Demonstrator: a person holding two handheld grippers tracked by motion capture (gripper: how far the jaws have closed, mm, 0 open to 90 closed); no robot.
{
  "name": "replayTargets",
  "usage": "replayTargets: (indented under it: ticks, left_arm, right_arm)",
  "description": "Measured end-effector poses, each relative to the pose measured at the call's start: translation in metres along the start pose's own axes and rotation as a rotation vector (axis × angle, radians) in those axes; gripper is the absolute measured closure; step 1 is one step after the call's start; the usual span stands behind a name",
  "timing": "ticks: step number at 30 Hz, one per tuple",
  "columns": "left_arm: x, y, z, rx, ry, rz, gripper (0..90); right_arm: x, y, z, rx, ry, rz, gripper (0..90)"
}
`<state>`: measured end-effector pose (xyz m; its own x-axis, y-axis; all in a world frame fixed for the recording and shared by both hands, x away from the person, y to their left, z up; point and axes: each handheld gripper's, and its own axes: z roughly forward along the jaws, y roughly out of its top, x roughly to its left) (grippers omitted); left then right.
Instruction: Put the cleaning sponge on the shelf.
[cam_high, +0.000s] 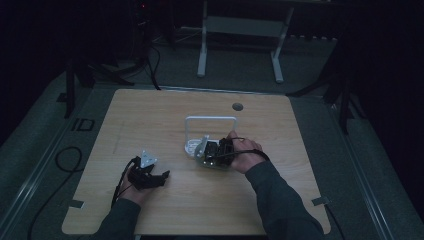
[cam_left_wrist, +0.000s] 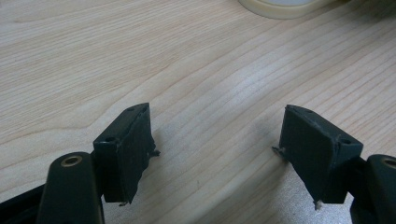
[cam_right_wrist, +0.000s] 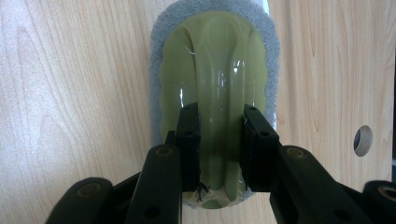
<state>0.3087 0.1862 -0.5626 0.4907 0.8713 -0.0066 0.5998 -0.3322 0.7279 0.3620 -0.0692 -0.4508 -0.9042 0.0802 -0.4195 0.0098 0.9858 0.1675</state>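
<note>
A scrubber with a glossy yellow-green handle (cam_right_wrist: 215, 56) on a grey pad (cam_right_wrist: 156, 51) lies flat on the wooden table (cam_high: 150, 120). My right gripper (cam_right_wrist: 219, 116) is shut on the handle's raised middle ridge, one jaw on each side. From above, the right gripper (cam_high: 202, 151) sits near the table's middle, beside a pale object (cam_high: 191, 147) at the foot of a white wire frame (cam_high: 210, 118). My left gripper (cam_high: 161, 176) rests low at the front left. Its jaws stand wide apart over bare wood (cam_left_wrist: 217, 140), holding nothing.
A cream round rim (cam_left_wrist: 280, 7) lies on the table just beyond the left gripper. The tabletop has a cable hole (cam_high: 237, 106) at the back, also seen as the hole (cam_right_wrist: 363, 140) right of the scrubber. Cables (cam_high: 67, 160) trail off the left edge. The surroundings are dark.
</note>
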Motion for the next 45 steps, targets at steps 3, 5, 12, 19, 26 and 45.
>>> replayTargets:
  ticks: [3,5,12,19,26,45]
  left_arm:
    - [0.0,0.0,0.0,0.0,0.0,0.0,25.8]
    - [0.0,0.0,0.0,0.0,0.0,0.0,25.8]
    - [0.0,0.0,0.0,0.0,0.0,0.001,25.8]
    - [0.0,0.0,0.0,0.0,0.0,0.001,25.8]
    - [0.0,0.0,0.0,0.001,0.0,0.001,25.8]
    - [0.0,0.0,0.0,0.0,0.0,0.001,25.8]
  right_arm:
    - [0.0,0.0,0.001,0.0,-0.006,-0.003,71.6]
    - [-0.001,-0.001,0.002,-0.005,-0.008,-0.002,71.6]
    - [-0.002,-0.001,0.004,-0.008,-0.009,0.0,71.7]
    - [-0.006,-0.003,0.008,-0.021,-0.009,0.006,71.7]
    - [-0.008,-0.004,0.009,-0.026,-0.008,0.007,71.7]
    - [-0.011,0.004,0.006,-0.028,-0.04,-0.02,71.7]
